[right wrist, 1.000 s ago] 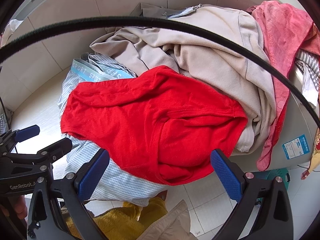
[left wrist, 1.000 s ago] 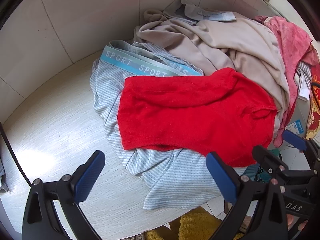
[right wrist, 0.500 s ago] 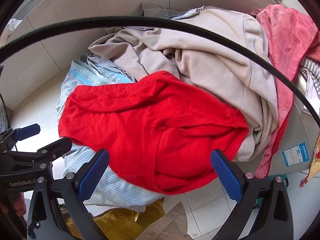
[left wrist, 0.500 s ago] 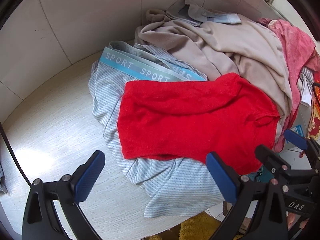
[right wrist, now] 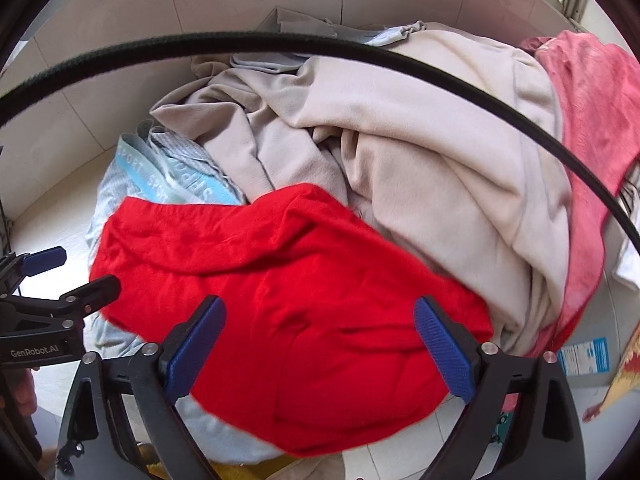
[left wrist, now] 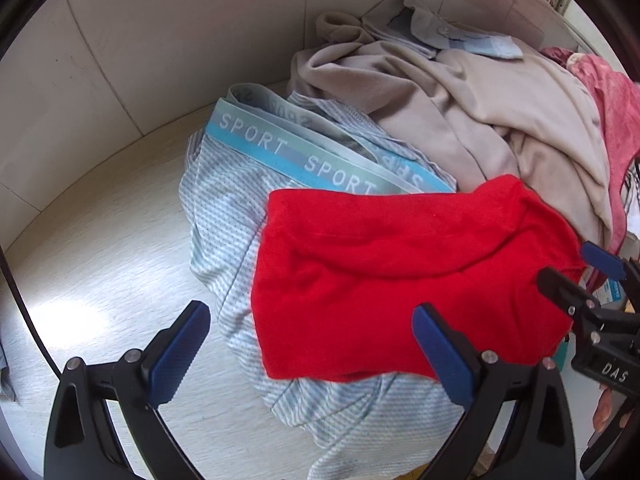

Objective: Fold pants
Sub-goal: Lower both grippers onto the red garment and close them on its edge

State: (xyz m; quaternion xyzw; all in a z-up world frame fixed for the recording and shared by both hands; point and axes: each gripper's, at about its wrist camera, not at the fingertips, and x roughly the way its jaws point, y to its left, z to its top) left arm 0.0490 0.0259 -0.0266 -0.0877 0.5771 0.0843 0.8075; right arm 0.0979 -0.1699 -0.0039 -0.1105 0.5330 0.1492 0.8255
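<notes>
Red shorts (left wrist: pixel 384 280) lie on top of a clothes pile on a pale table (left wrist: pixel 100 280), also in the right wrist view (right wrist: pixel 304 320). Under them lie light blue striped shorts (left wrist: pixel 224 216) with a "SPORT" waistband (left wrist: pixel 288 152). My left gripper (left wrist: pixel 312 356) is open and empty, just in front of the red shorts' near edge. My right gripper (right wrist: pixel 320 344) is open and empty, low over the red shorts. The right gripper shows at the right of the left wrist view (left wrist: pixel 576 276), the left gripper at the left of the right wrist view (right wrist: pixel 68 276).
A beige garment (right wrist: pixel 420 152) and a pink cloth (right wrist: pixel 592 128) are heaped behind the red shorts. A tiled wall (left wrist: pixel 160 40) runs behind the table. A black cable (right wrist: pixel 360 52) crosses the right wrist view. A yellow cloth (right wrist: pixel 248 470) lies below the table edge.
Both grippers have moved forward and closer to the pile; the red shorts look larger in both views. Both stay open. The clothes have not moved.
</notes>
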